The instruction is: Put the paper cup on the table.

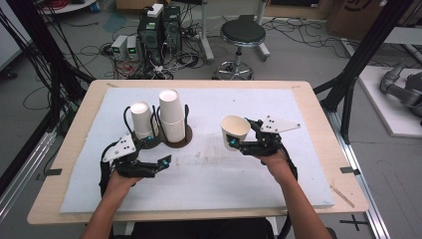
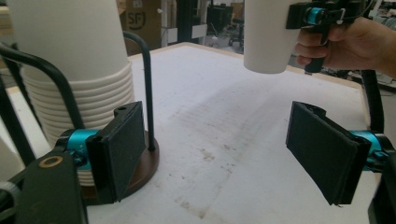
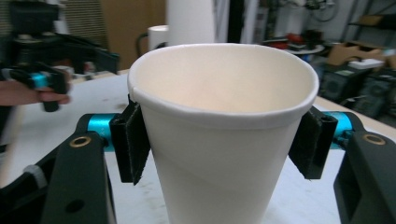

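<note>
A single white paper cup hangs upright a little above the white mat, with my right gripper shut on it. In the right gripper view both black pads press the cup just below its rim. My left gripper sits low on the mat, open and holding nothing, right in front of a tall stack of white cups. That stack stands in a round brown-based holder with black wire posts. In the left gripper view its wide-apart pads frame bare mat, with the stack at left.
A shorter cup stack stands in a second holder left of the tall one. The white mat covers most of the wooden table. A stool, computers and cables sit on the floor beyond the far edge.
</note>
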`<state>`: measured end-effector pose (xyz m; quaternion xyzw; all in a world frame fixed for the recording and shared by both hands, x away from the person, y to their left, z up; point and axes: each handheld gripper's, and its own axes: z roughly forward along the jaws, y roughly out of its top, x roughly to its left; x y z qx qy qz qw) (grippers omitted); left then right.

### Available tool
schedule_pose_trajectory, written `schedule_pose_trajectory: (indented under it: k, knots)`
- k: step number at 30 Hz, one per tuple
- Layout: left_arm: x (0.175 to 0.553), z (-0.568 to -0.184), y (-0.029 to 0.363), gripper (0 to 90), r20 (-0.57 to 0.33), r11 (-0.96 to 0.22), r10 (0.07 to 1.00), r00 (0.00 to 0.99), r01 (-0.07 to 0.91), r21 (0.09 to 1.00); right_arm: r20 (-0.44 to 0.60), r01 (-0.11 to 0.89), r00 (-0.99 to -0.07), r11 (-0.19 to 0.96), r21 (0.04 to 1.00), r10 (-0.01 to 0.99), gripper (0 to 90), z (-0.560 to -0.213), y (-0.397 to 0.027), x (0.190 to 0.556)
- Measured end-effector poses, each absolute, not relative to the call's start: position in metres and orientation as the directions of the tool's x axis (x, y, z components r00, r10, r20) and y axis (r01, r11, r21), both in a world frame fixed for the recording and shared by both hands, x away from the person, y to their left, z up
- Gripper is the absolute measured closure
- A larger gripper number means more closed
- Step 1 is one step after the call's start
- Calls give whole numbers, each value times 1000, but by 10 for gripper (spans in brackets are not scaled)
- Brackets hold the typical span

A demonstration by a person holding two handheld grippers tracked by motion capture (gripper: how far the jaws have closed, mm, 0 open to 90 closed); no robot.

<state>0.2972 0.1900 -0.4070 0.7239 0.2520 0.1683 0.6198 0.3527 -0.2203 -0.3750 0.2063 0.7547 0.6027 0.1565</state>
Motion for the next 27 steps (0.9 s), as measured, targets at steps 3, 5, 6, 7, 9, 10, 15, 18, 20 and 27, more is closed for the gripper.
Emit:
schedule_pose_trajectory:
  k: [3, 5, 6, 7, 9, 10, 15, 18, 20, 27]
  knots:
    - [297, -407, 195, 199, -71, -96, 583, 809, 156, 983, 5, 127, -834, 182, 975, 552, 329, -375, -227, 356]
    - [297, -408, 198, 199, -75, -89, 593, 801, 158, 983, -1, 130, -807, 179, 975, 590, 329, -376, -231, 359]
    - [297, -409, 200, 199, -77, -87, 599, 797, 161, 983, -7, 129, -794, 179, 975, 609, 329, -376, -233, 361]
    - [297, -410, 202, 199, -80, -86, 601, 796, 164, 983, -15, 127, -779, 181, 975, 627, 329, -377, -236, 363]
    - [298, -410, 205, 199, -80, -81, 609, 789, 163, 983, -5, 146, -754, 175, 974, 657, 327, -379, -241, 366]
    - [298, -410, 206, 200, -79, -78, 615, 784, 161, 984, -6, 150, -737, 172, 974, 676, 326, -381, -244, 368]
    - [298, -409, 216, 200, -81, -61, 638, 766, 155, 986, 7, 187, -671, 160, 969, 741, 326, -389, -260, 377]
    - [299, -410, 218, 200, -87, -56, 642, 762, 159, 986, 20, 209, -637, 148, 967, 771, 325, -396, -270, 383]
    - [299, -411, 218, 200, -87, -56, 642, 762, 160, 986, 30, 228, -623, 145, 963, 782, 325, -400, -274, 385]
    - [299, -411, 218, 199, -91, -58, 641, 762, 165, 985, 57, 286, -571, 133, 949, 819, 324, -416, -288, 390]
